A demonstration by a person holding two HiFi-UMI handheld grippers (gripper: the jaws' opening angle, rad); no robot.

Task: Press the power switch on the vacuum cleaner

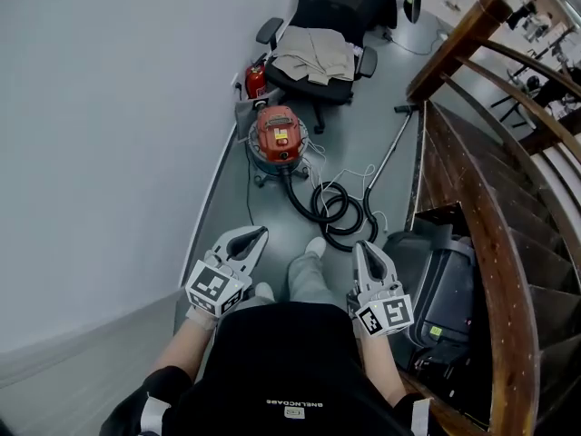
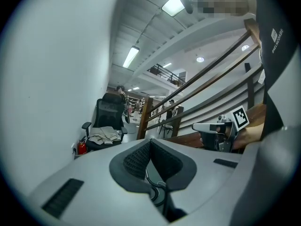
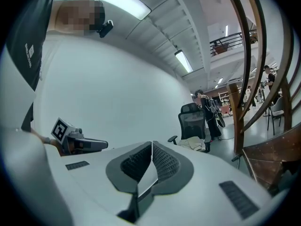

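Vacuum cleaner (image 1: 277, 139) is found only in the head view, on the floor (image 1: 363, 143) beside the wall (image 1: 109, 153), well ahead. Left gripper (image 1: 258, 234) and right gripper (image 1: 361, 247) are held low and empty, jaws pressed together, probably because no reach is begun; in their own views the machine is hidden.

Only small white print on the black shirt (image 1: 277, 361), too small to read.
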